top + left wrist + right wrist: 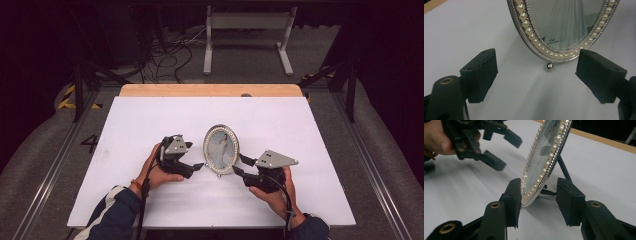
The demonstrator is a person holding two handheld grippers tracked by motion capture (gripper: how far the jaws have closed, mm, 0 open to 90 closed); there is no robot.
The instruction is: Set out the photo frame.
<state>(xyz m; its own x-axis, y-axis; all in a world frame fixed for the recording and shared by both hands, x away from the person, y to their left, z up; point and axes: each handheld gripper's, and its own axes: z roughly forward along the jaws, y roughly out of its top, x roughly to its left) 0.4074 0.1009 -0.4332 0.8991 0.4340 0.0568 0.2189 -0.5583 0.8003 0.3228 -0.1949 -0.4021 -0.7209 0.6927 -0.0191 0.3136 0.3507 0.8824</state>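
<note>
An oval picture frame (221, 149) edged with pearl beads stands upright near the middle of a white table (130, 125), propped from behind by a thin dark strut (564, 168) and resting on a small silver ball foot (549, 66). The left gripper (199, 166), held in the person's left hand (157, 172), lies at about 8 o'clock from the frame, just beside its lower edge; its jaws stand wide apart and touch nothing, the frame's lower rim lying beyond and between them in the left gripper view. The right gripper (240, 165), held in the right hand (275, 192), lies at about 4 o'clock from the frame. In the right gripper view its jaws straddle the frame's lower rim: one pad sits against or just beside the beaded face, the other stands clear of the back, so the frame is not clamped. The left gripper (499, 150) shows there at 10 o'clock, spread open.
</note>
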